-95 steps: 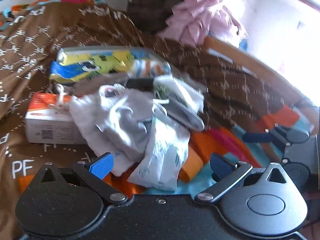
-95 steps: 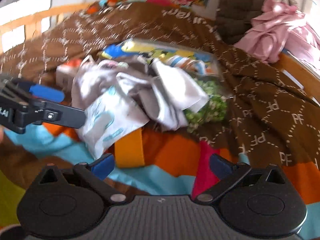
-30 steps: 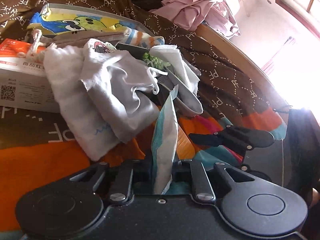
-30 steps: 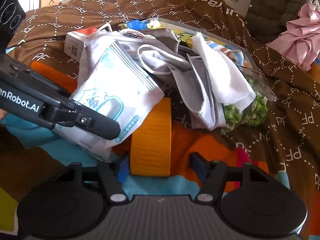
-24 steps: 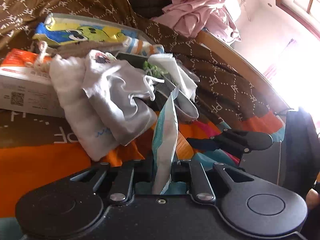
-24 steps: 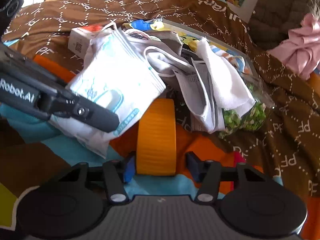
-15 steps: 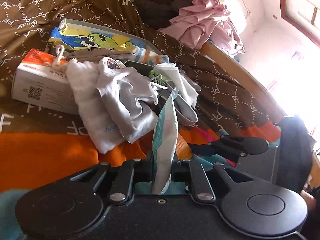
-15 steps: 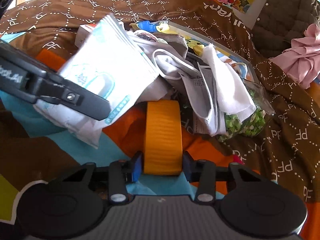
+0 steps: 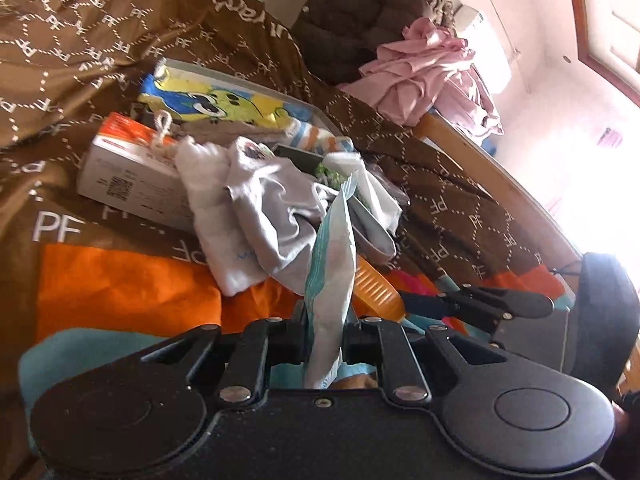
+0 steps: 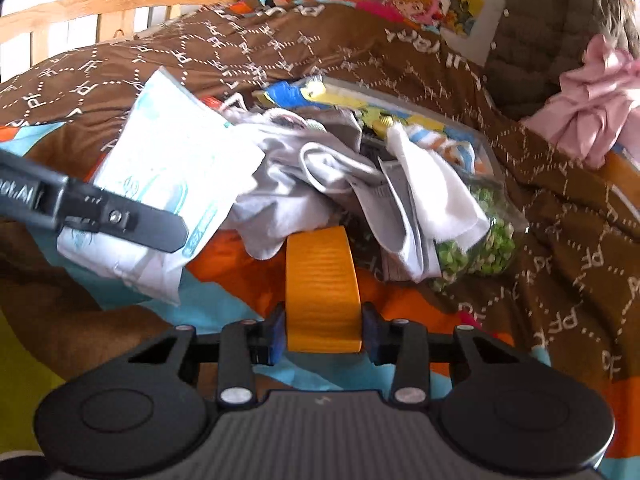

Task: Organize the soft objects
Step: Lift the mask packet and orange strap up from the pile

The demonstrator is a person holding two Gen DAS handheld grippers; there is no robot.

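A brown quilted bedspread (image 9: 100, 40) printed with white letters covers the bed. The left gripper (image 9: 326, 330) is clamped on a white-and-teal sealed packet (image 9: 330, 280), seen edge-on, its long axis running forward along the fingers. The right wrist view shows the packet's (image 10: 160, 184) broad printed face, raised beside the heap of grey and white cloths (image 10: 320, 184). The right gripper (image 10: 323, 330) grips an orange ribbed band (image 10: 320, 276), lengthwise toward the heap. Only the left view shows the carton (image 9: 128, 168).
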